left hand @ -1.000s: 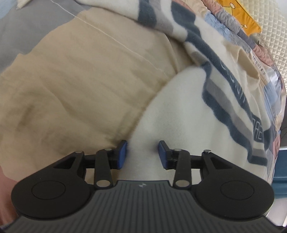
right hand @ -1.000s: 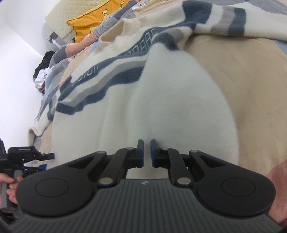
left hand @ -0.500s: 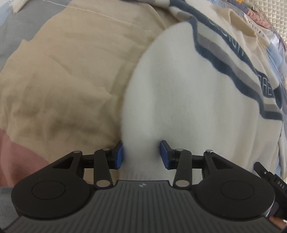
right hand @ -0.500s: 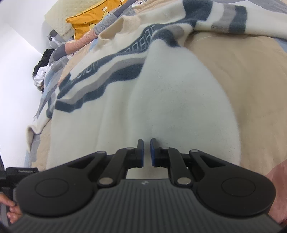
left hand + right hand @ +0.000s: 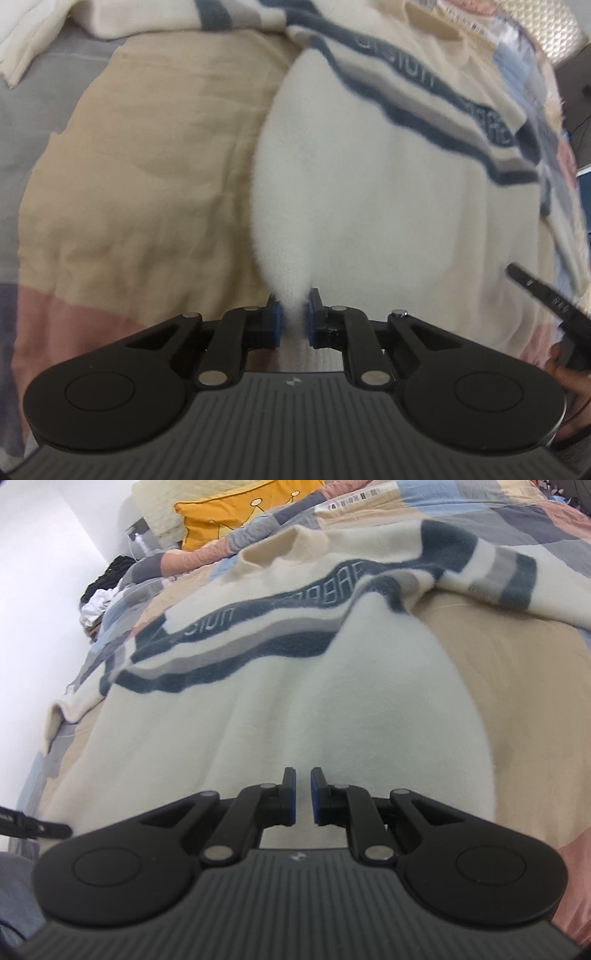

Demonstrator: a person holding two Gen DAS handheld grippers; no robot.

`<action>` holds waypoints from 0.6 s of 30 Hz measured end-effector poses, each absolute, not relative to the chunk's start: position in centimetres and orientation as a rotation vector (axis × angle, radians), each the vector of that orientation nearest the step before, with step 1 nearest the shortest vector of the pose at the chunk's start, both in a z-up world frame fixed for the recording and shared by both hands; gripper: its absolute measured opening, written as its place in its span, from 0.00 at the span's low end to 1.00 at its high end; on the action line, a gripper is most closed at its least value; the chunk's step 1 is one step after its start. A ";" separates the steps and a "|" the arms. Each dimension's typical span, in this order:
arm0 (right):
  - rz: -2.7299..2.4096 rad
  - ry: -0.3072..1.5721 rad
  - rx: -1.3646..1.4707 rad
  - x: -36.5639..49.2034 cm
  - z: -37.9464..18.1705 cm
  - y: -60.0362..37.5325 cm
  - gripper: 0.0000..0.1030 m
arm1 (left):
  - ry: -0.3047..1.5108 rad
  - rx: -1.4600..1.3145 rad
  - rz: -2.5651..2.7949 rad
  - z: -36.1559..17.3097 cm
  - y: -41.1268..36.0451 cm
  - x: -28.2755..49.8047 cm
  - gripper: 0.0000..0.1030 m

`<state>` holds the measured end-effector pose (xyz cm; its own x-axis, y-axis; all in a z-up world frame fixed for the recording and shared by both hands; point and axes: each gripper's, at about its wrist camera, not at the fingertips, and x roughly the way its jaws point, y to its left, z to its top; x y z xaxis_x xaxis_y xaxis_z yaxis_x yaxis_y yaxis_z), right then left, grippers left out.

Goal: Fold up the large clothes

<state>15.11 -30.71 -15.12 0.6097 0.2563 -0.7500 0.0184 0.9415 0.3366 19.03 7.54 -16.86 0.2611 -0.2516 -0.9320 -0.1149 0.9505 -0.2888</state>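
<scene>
On the bed, a patchwork cover [image 5: 517, 686] of tan, grey, pink and blue squares lies under everything. A plain white wall [image 5: 40, 590] stands at the bed's far side. One yellow cushion with small crown drawings [image 5: 236, 513] sits at the head of the bed, and one heap of black and white clothes [image 5: 101, 587] lies near the wall.

There is one fluffy cream sweater with dark blue and grey stripes [image 5: 277, 720]. It is spread flat on the cover, with its bottom edge nearest the two grippers.

The left gripper [image 5: 293, 319] is closing, and its blue pads squeeze a bunched bit of the sweater's edge. The right gripper [image 5: 303, 797] is clenched on the sweater's edge too, with cream cloth showing in the thin gap. That makes two grippers, both pinching the same sweater.
</scene>
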 end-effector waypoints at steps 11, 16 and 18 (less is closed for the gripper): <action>0.119 0.891 0.294 15.0 -14.7 -30.3 0.12 | 1.271 -0.225 -0.069 -17.1 6.5 18.9 0.19; 0.128 0.851 0.259 14.6 -14.1 -29.9 0.12 | 1.159 -0.119 -0.092 -14.5 5.1 17.8 0.23; 0.124 0.835 0.242 14.4 -13.8 -29.7 0.12 | 1.122 -0.109 -0.105 -13.6 4.4 18.0 0.24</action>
<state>14.39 -29.73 -13.83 0.6661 0.2031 -0.7176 -0.0135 0.9653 0.2607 18.01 4.45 -13.64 0.4303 -0.1388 -0.8919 0.0294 0.9897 -0.1398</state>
